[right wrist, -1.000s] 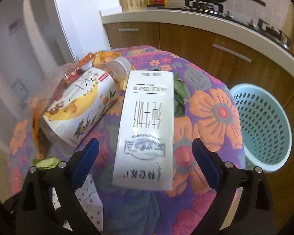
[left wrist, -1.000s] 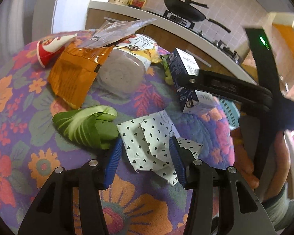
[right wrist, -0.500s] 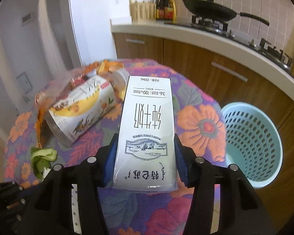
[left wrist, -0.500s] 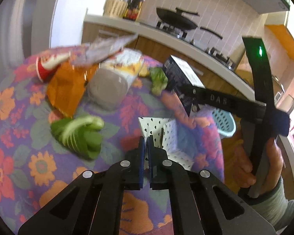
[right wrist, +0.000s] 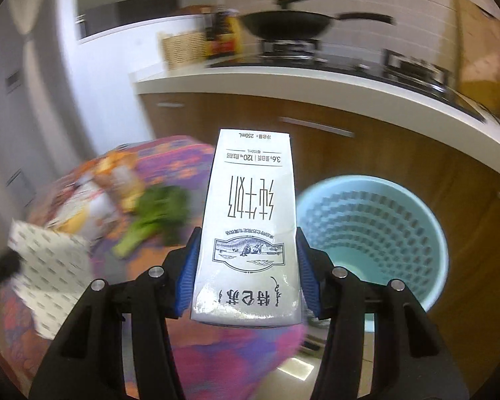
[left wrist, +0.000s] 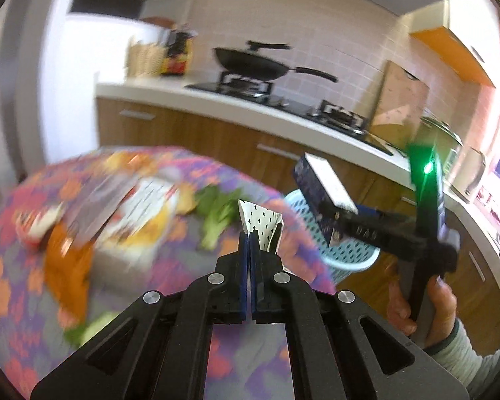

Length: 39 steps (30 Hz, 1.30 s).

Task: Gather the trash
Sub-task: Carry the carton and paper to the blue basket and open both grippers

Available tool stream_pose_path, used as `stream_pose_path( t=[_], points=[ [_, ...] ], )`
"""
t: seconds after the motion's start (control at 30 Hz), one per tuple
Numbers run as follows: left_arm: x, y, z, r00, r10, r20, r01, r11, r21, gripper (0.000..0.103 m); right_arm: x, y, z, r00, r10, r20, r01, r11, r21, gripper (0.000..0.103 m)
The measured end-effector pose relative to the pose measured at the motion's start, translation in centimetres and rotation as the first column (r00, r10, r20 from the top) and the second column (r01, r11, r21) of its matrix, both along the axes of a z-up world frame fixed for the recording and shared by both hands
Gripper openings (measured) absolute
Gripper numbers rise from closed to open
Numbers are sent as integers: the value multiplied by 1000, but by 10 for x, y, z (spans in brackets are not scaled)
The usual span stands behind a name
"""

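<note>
My left gripper point(left wrist: 250, 243) is shut on a white paper scrap with black hearts point(left wrist: 260, 223), held up above the flowered table point(left wrist: 23, 286). The scrap also shows at the left of the right wrist view point(right wrist: 46, 266). My right gripper point(right wrist: 246, 266) is shut on a white milk carton point(right wrist: 250, 220), lifted off the table. The carton shows in the left wrist view point(left wrist: 323, 196) too, over the light-blue mesh bin point(left wrist: 350, 253). In the right wrist view the bin point(right wrist: 376, 230) stands on the floor just right of the carton.
On the table lie a large yellow-and-white snack jar point(left wrist: 146, 213), an orange wrapper point(left wrist: 66, 260), green vegetable pieces point(right wrist: 153, 220) and a red-and-white cup point(left wrist: 33, 230). A kitchen counter point(right wrist: 316, 80) with a black wok point(left wrist: 250, 63) runs behind the table and bin.
My left gripper shut on the heart-print paper and lifted it. My right gripper shut on the milk carton and raised it toward the bin. Both views swung up.
</note>
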<state>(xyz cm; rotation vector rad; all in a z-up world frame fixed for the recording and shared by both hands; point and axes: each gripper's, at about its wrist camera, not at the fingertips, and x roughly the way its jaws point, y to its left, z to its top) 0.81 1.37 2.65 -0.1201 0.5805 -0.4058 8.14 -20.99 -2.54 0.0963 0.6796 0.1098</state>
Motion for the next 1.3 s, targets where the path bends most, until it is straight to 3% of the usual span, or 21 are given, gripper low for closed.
stream_pose_path(
  t=[0.2,0.33,0.67,0.97,1.07,1.17,1.27,1.3],
  points=[
    [51,-68,21,990,-141,33,139,988,62,0,25,-71,-34,980,-178,-85,179,984,3,49],
    [87,-114,13,980,-200,3,200,977,79,0,42,-105,-65,952,-246,-180,252,968,8,49],
    [159,-183,-49,956,-233,-175,255,961,111,0,71,-147,-120,888,-267,-375,319,944,81,50],
    [182,-213,-76,937,-245,-248,281,951,125,0,62,-149,-117,889,-277,-364,331,939,94,56],
    [185,-219,-84,936,-242,-257,285,948,143,6,53,-155,-109,892,-291,-346,344,933,102,56],
    [183,-217,-89,931,-244,-271,291,945,149,30,48,-156,-101,896,-301,-325,345,934,87,56],
    [174,-211,-83,934,-252,-254,292,947,135,31,41,-155,-92,903,-302,-305,342,936,86,56],
    [171,-208,-79,932,-264,-248,300,946,120,37,40,-155,-89,906,-300,-297,340,936,91,56]
  ],
)
